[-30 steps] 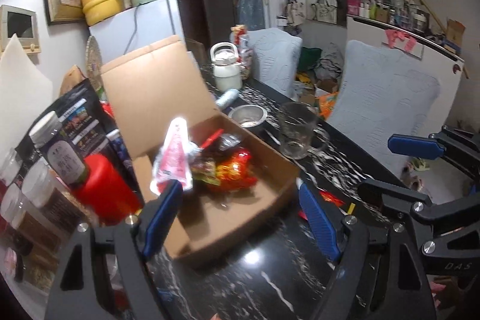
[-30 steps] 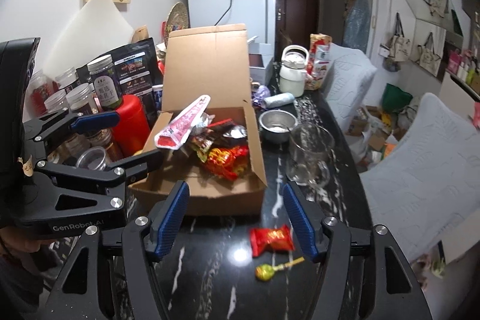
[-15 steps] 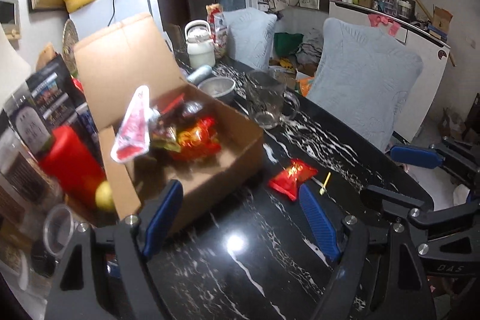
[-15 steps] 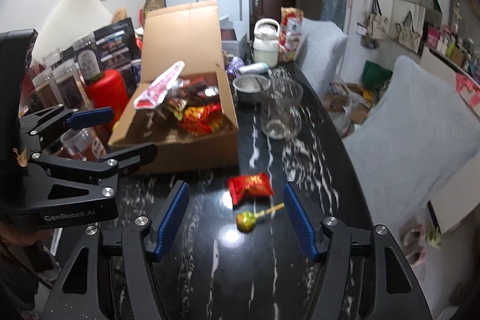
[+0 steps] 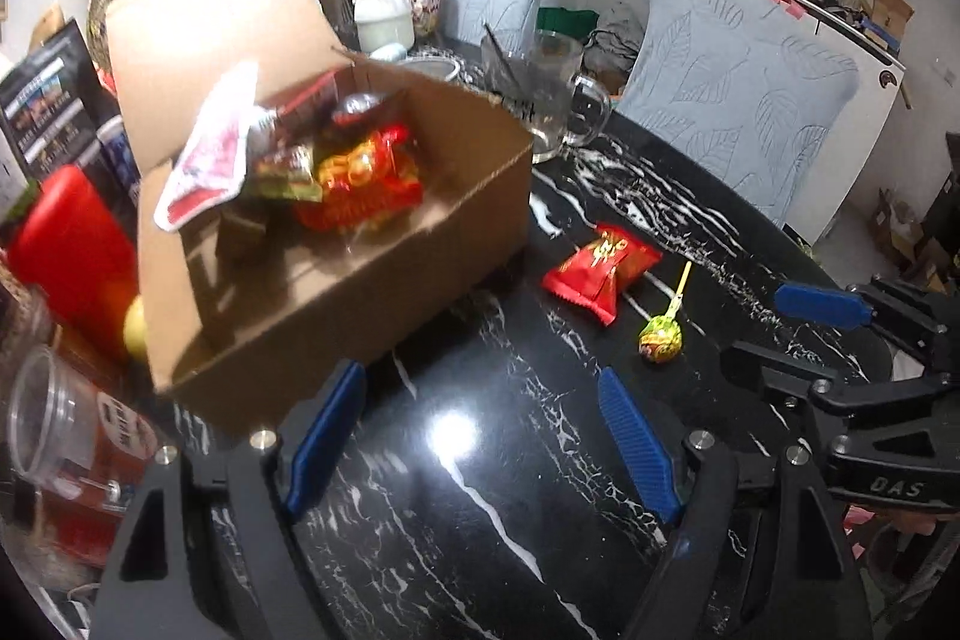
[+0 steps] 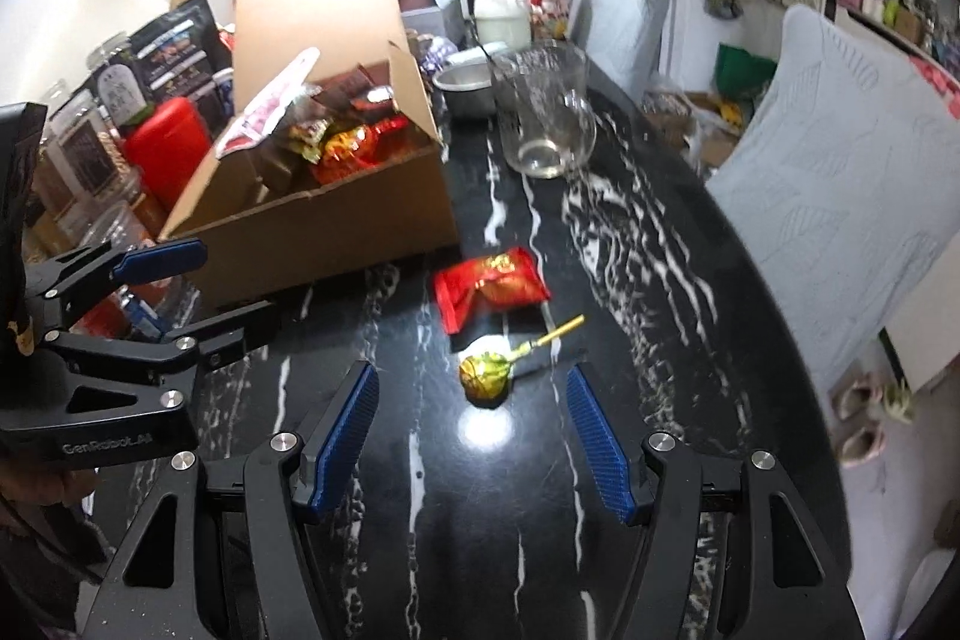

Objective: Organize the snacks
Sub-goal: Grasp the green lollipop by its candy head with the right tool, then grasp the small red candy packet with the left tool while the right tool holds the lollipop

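Blue-padded jaws fill the bottom of both views, and both pairs stand apart with nothing between them. The right gripper (image 6: pixel 471 391) hangs over the black marble table (image 6: pixel 630 460), pointing steeply down, and the lollipop (image 6: pixel 485 373) lies just ahead of its fingertips, wrapped head nearest, yellow stick angling away to the right. No pad touches it. The left gripper (image 5: pixel 480 391) is over bare tabletop, its left finger close to the front corner of the cardboard box (image 5: pixel 336 280); from its camera the lollipop (image 5: pixel 660 337) sits off to the right, beyond the right fingertip.

Just past the lollipop lies the red snack packet (image 6: pixel 489 283), flat on the table, near the box's front wall but apart from it. From the left view that packet (image 5: pixel 600 268) is to the right of the box.

On to the box itself: lid flap up, and inside a heap of wrapped snacks (image 5: pixel 354 172), red and gold ones at the front, a pink-and-white pouch (image 5: pixel 210 160) leaning over the left edge. A red canister (image 6: pixel 162 142) stands beside the box on the left with jars and a dark bag around it.

Further back, a clear glass mug (image 6: pixel 546 112) is on the table, a small metal bowl (image 6: pixel 465 79) behind it, then a white kettle (image 6: pixel 501 7). Two pale blue cushioned chairs (image 5: pixel 744 100) line the right side.
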